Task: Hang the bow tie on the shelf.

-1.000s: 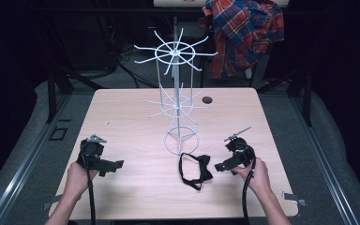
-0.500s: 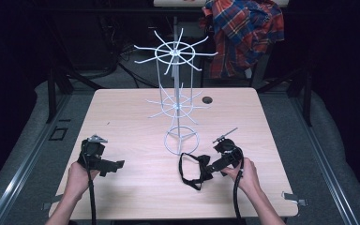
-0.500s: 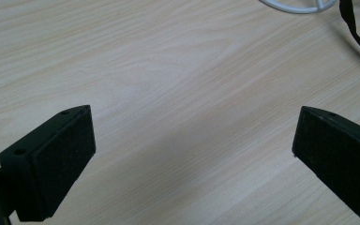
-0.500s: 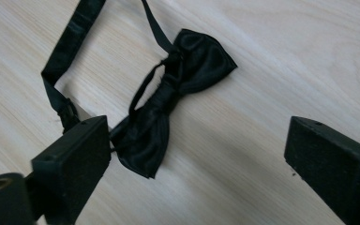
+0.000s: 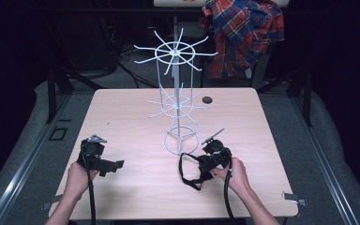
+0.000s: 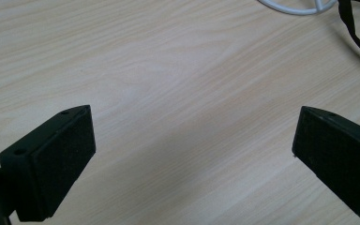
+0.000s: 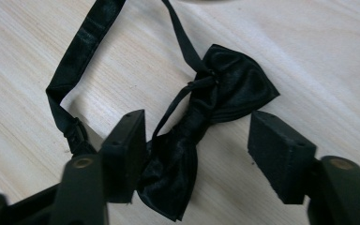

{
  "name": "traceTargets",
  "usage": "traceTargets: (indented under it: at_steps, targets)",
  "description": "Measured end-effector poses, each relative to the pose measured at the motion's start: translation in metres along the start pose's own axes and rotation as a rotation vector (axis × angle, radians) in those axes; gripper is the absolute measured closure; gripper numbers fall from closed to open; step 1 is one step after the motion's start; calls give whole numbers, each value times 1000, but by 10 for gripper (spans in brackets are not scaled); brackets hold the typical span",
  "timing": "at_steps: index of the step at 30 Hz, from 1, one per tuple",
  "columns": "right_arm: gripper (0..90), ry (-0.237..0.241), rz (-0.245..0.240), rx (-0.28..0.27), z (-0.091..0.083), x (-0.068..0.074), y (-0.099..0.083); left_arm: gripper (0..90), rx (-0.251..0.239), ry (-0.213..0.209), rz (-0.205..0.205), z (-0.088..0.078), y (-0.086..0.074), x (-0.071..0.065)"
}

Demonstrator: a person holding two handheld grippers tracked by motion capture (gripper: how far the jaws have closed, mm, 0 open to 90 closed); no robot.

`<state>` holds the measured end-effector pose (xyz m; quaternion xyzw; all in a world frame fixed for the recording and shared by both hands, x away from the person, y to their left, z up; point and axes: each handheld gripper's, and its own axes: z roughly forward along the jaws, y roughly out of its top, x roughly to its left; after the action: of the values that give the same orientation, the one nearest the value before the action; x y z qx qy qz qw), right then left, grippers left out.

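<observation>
The right gripper (image 7: 197, 140) straddles the bow tie (image 7: 206, 126) on the table (image 5: 136, 117); its jaws have just been closing but don't clamp it yet. Left gripper (image 6: 192, 154), near-left, stands wide apart over bare wood.

Black two-jaw tools (image 5: 114, 165) (image 5: 201, 161), trailing black cables, bare forearms.

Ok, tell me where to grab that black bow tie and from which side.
Take the bow tie at its pinched centre knot, coming down from above with one jaw on each side of the knot. It lies flat on the table and the knot is its narrowest, firmest part. The right claw already straddles it there, and its jaws have just been closing.
</observation>
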<state>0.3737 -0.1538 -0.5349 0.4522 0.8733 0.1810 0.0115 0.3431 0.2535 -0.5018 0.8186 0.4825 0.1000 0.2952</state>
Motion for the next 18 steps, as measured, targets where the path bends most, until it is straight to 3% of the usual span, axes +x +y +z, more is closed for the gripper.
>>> traceTargets:
  at_steps: [6, 7, 18]
  targets:
    - [476, -4, 1, 10, 5, 3, 0, 0, -4, 4, 6, -1, 0, 0]
    - [497, -32, -15, 24, 4, 4, 1, 0, -3, 3, 6, -1, 0, -1]
    - [554, -46, -15, 37, 10, 7, 0, 0, -7, 8, 14, -1, 0, -1]
